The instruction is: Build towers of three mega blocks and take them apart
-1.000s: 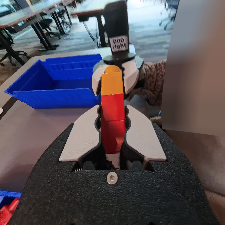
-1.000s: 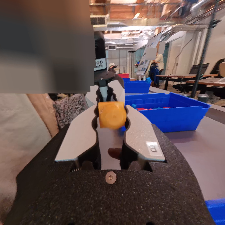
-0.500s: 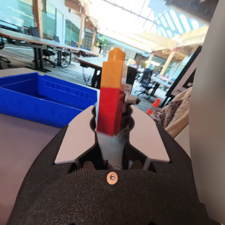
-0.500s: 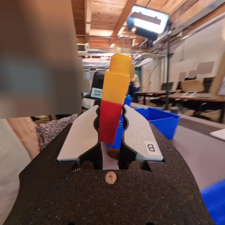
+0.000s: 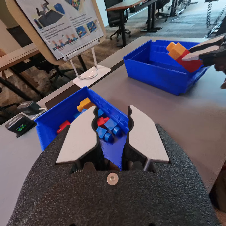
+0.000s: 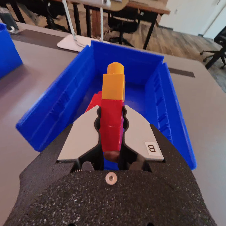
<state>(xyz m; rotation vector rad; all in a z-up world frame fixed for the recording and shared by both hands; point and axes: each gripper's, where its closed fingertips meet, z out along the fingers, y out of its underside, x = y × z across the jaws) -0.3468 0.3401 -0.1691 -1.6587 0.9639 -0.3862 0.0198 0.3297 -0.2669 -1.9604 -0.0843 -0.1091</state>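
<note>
Right wrist view has the right gripper [image 6: 111, 108] clamped on a three-block tower [image 6: 112, 110]; two red blocks at the bottom, an orange one on top with its stud pointing toward 12 o'clock; both pads are pressed flat against the red part, so it's a proper squeeze, jaws only as wide as a block. The tower hangs over the open blue bin [image 6: 128, 57] dead ahead; another red block [image 6: 94, 101] pokes out inside the bin at about 10 o'clock of the fingertips, mostly hidden behind the left finger, so I can't tell much about it.

Left wrist view: the left gripper [image 5: 111, 108] is spread open with nothing between the pads; it hovers over a second blue bin [image 5: 58, 113] full of loose blocks, blue ones, red ones and an orange block [image 5: 85, 104] at around 11 o'clock. The grey table [image 5: 159, 110] runs out to 2 o'clock, where you can see the far bin and the held tower tipped at an angle over it; a sign stand [image 5: 91, 74] sits at 12 o'clock; a small black device [image 5: 20, 126] at 9.
</note>
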